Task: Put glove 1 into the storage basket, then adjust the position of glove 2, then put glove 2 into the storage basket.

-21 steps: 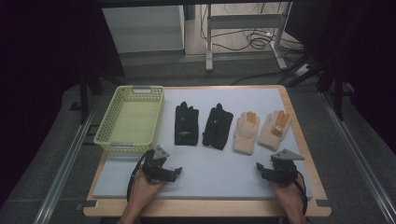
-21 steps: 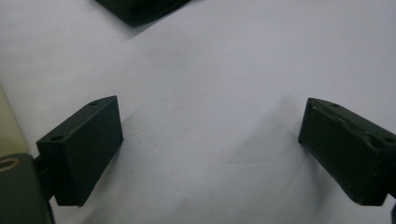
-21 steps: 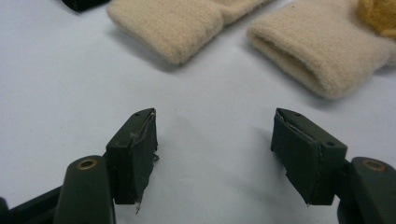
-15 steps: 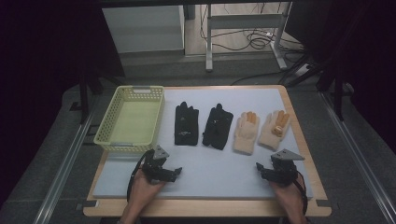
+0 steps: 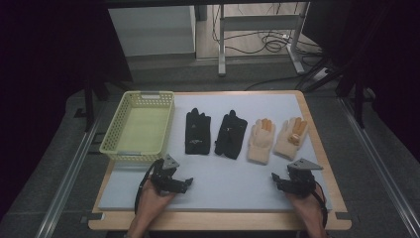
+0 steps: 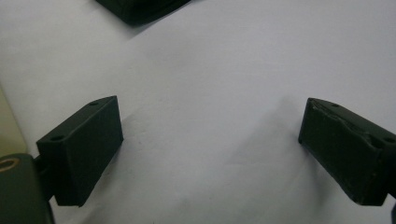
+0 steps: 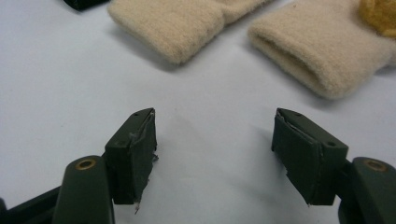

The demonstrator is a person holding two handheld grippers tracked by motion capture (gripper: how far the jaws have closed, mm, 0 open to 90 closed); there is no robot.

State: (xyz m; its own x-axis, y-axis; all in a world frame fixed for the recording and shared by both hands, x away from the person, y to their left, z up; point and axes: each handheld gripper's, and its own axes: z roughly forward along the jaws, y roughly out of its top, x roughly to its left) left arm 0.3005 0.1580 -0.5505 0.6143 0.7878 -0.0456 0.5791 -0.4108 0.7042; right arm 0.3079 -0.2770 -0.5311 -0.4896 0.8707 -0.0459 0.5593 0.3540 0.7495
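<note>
Two black gloves (image 5: 198, 132) (image 5: 230, 134) and two cream gloves with orange fingertips (image 5: 261, 140) (image 5: 291, 137) lie in a row across the white mat (image 5: 228, 183). My left gripper (image 5: 187, 184) rests near the front edge, below the first black glove, open and empty (image 6: 210, 154). A black glove's edge (image 6: 140, 8) shows at the top of the left gripper view. My right gripper (image 5: 275, 182) rests at the front right, open and empty (image 7: 212, 149), its jaws pointing at the cuffs of the cream gloves (image 7: 173, 23) (image 7: 317, 56).
A pale yellow mesh basket (image 5: 115, 144) stands empty at the left of the table, beside the black gloves. The wooden table edge (image 5: 218, 221) runs along the front. Metal rails flank the table; cables lie on the floor behind.
</note>
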